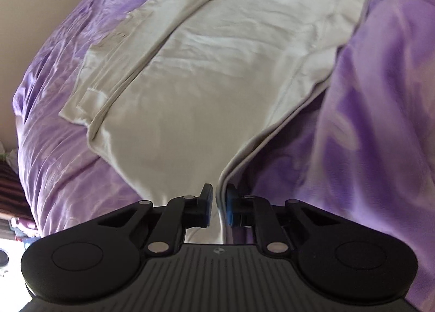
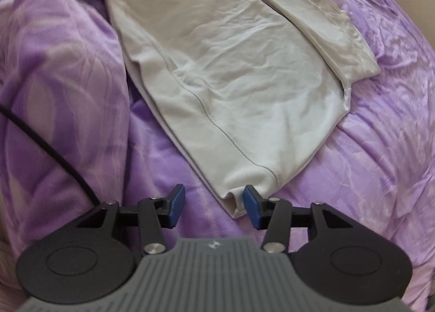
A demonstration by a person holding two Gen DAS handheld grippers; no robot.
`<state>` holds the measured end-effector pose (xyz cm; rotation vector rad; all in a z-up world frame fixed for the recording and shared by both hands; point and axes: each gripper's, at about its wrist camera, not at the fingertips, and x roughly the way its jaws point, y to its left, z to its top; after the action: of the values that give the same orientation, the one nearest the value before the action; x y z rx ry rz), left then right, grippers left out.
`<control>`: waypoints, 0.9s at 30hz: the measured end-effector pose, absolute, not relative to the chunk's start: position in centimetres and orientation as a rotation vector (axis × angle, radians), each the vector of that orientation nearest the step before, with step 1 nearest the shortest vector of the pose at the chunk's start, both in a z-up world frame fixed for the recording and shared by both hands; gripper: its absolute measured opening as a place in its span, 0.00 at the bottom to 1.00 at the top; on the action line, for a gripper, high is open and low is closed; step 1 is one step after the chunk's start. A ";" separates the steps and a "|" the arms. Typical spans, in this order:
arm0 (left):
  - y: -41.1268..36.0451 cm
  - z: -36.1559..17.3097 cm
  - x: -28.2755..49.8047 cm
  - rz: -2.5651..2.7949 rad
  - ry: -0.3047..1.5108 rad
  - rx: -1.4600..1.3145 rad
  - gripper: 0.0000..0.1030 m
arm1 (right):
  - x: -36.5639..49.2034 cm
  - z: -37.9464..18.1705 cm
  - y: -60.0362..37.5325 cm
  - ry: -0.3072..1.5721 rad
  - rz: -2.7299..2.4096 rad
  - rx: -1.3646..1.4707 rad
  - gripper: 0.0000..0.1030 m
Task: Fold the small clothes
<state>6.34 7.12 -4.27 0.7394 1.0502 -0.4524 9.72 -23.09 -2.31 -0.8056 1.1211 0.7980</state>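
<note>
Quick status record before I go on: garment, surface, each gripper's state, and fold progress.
garment: off-white cotton T-shirt, lying mostly flat, one side strip already folded over the body
surface: wrinkled purple bedspread
left gripper: shut on a corner of the shirt's edge, fabric pinched between the blue pads
right gripper: open, jaws either side of the near corner of the shirt, not closed on it
other: black cable on the bedspread to the right gripper's left
fold progress: partly folded; right-hand grasp not yet made

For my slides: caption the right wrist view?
Open right gripper straddles a corner of the white garment on the purple bedspread.
</note>
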 end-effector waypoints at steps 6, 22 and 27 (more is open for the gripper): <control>7.1 -5.6 5.3 -0.460 1.068 0.833 0.37 | 8.2 -3.9 -21.4 0.983 0.850 -1.035 0.43; 8.6 -3.4 3.7 -0.338 0.886 0.702 0.06 | 7.6 -2.9 -22.8 0.766 0.724 -1.136 0.00; 9.5 0.7 4.9 -0.234 0.795 0.594 0.04 | 9.6 0.9 -23.6 0.677 0.594 -0.962 0.00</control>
<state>4.92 9.53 0.67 0.5939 0.7948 -0.2339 9.64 -23.58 0.95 -0.9620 0.6769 0.5939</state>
